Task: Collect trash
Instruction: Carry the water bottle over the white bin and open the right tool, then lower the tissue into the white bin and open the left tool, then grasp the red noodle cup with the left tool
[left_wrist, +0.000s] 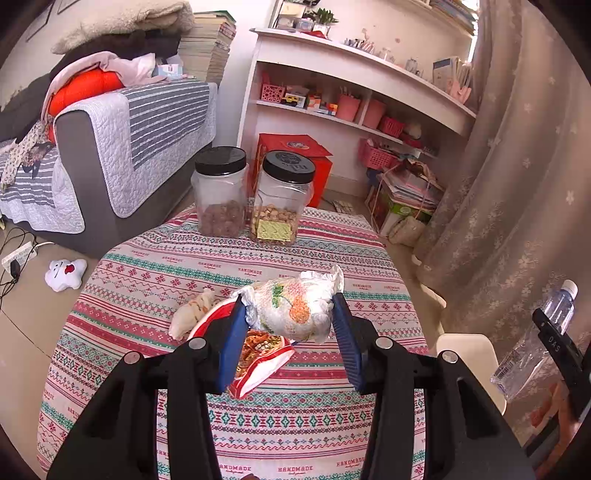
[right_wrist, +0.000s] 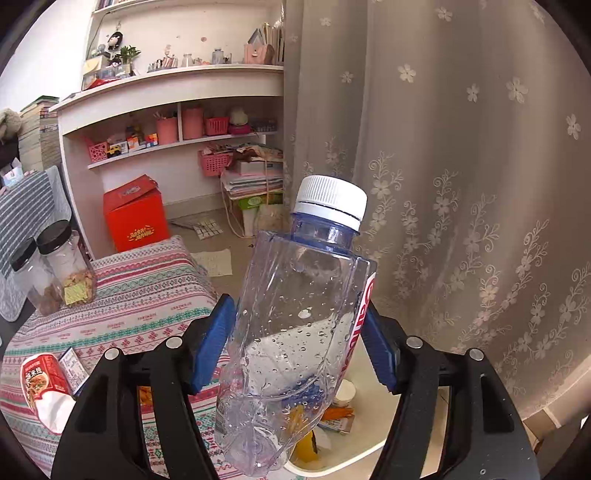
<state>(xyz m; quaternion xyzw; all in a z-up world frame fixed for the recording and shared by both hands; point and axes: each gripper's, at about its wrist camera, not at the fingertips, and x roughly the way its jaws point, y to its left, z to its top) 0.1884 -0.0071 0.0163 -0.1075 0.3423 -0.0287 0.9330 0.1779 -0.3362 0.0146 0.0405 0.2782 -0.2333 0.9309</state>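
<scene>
The left claw (left_wrist: 293, 325) is clamped on a crumpled white wad of printed paper wrapping (left_wrist: 295, 308), its blue pads (left_wrist: 232, 343) pressing both sides, held just above the desk with the striped red, white and green patterned cloth (left_wrist: 155, 280). Below the wad lies a red snack packet (left_wrist: 258, 354), and beside that a small crumpled pale wrapper (left_wrist: 192, 314). Two clear plastic jars with black lids (left_wrist: 255, 195) stand at the desk's far edge.

The right claw (right_wrist: 299, 347) stands fairly wide around a clear, dented plastic water bottle with a white cap (right_wrist: 295, 321), which tilts over a white waste bin (right_wrist: 373, 439) holding scraps, beside the desk and a flowered curtain (right_wrist: 461, 184). Whether the pads press the bottle I cannot tell.
</scene>
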